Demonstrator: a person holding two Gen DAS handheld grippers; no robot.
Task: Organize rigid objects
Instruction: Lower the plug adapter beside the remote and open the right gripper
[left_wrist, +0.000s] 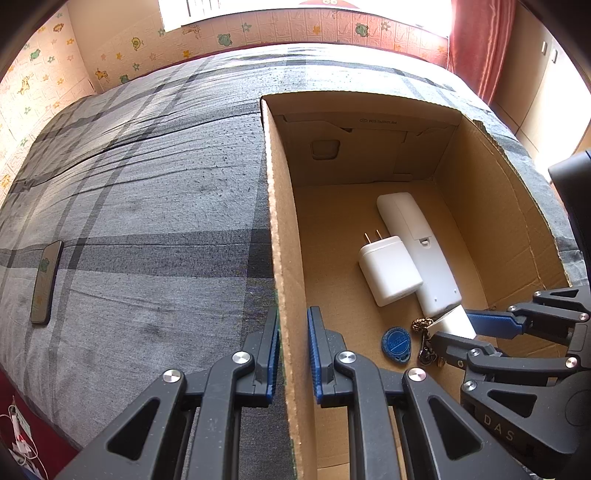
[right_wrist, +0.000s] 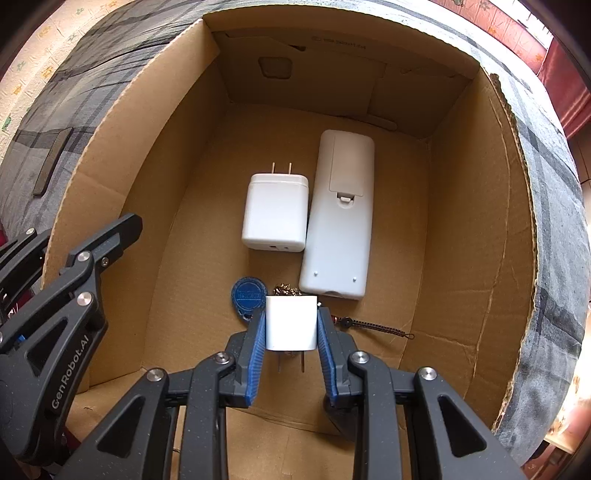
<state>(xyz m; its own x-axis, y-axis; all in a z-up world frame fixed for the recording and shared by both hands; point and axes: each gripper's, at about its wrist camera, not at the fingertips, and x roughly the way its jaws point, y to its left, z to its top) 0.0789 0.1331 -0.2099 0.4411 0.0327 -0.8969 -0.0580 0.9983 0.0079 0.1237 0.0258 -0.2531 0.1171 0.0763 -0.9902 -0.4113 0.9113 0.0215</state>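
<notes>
An open cardboard box (left_wrist: 286, 221) stands on a bed. My left gripper (left_wrist: 293, 312) is shut on the box's left wall, one finger outside and one inside. My right gripper (right_wrist: 291, 314) points down into the box, shut on a small white plug adapter (right_wrist: 291, 323) whose prongs face the camera. In the left wrist view the right gripper (left_wrist: 452, 325) reaches in from the right with the adapter (left_wrist: 458, 321). On the box floor lie a larger white charger (right_wrist: 275, 212), a white remote (right_wrist: 338, 218) lying face down, a blue key fob (right_wrist: 248, 297) and a keychain with a braided cord (right_wrist: 373, 326).
The bed has a grey plaid cover (left_wrist: 147, 184). A phone (left_wrist: 46, 282) lies on the cover to the left of the box. A wall with animal stickers (left_wrist: 44, 85) and a red curtain (left_wrist: 476, 48) stand behind the bed. White cables (left_wrist: 18, 435) lie on the floor at lower left.
</notes>
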